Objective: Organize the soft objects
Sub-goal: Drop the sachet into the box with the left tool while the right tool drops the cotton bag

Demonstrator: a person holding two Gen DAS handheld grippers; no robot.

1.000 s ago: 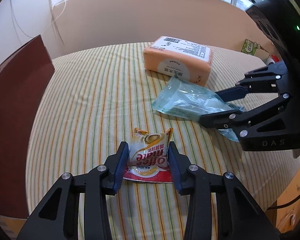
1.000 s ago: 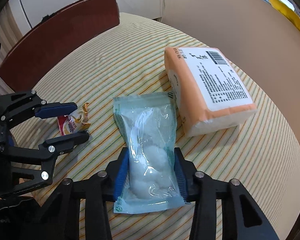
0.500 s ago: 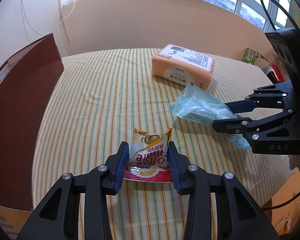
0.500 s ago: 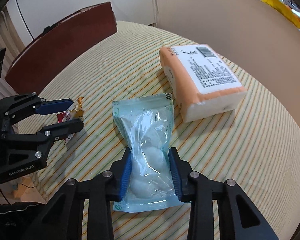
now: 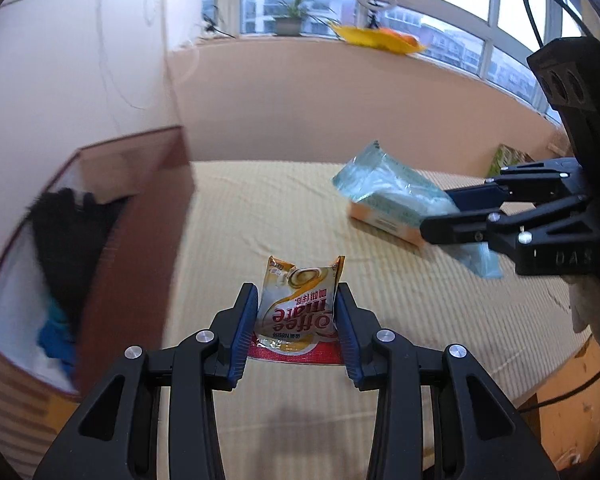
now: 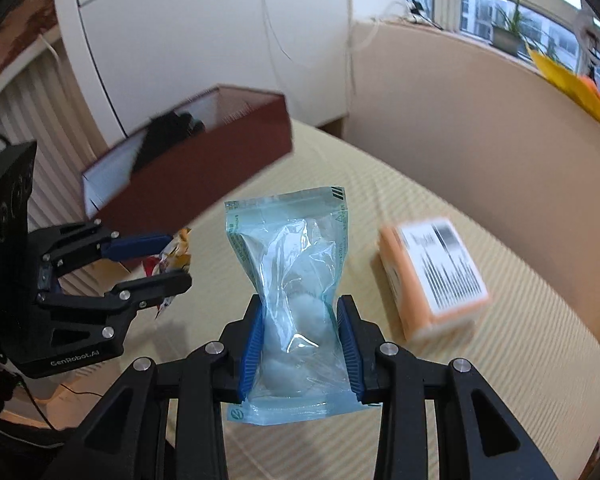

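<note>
Left hand-held gripper (image 5: pixel 296 320) clamps the coffee sachet (image 5: pixel 300 304), right hand-held gripper (image 6: pixel 298 340) pinches the clear pouch (image 6: pixel 292 280). Open brown box (image 5: pixel 140 216) lies left, nearer the left one.

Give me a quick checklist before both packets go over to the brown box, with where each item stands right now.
1. Left claw gripping the Coffee-mate sachet: ok, pads press both sides.
2. Right claw gripping the clear blue cotton pouch: ok, pinched at its waist.
3. Both packets clear of the striped tabletop: ok.
4. Brown box open on top: ok.
5. Free room inside the box: cannot tell, dark items already lie inside.
6. Orange tissue pack out of the path: ok, off to the side.
</note>
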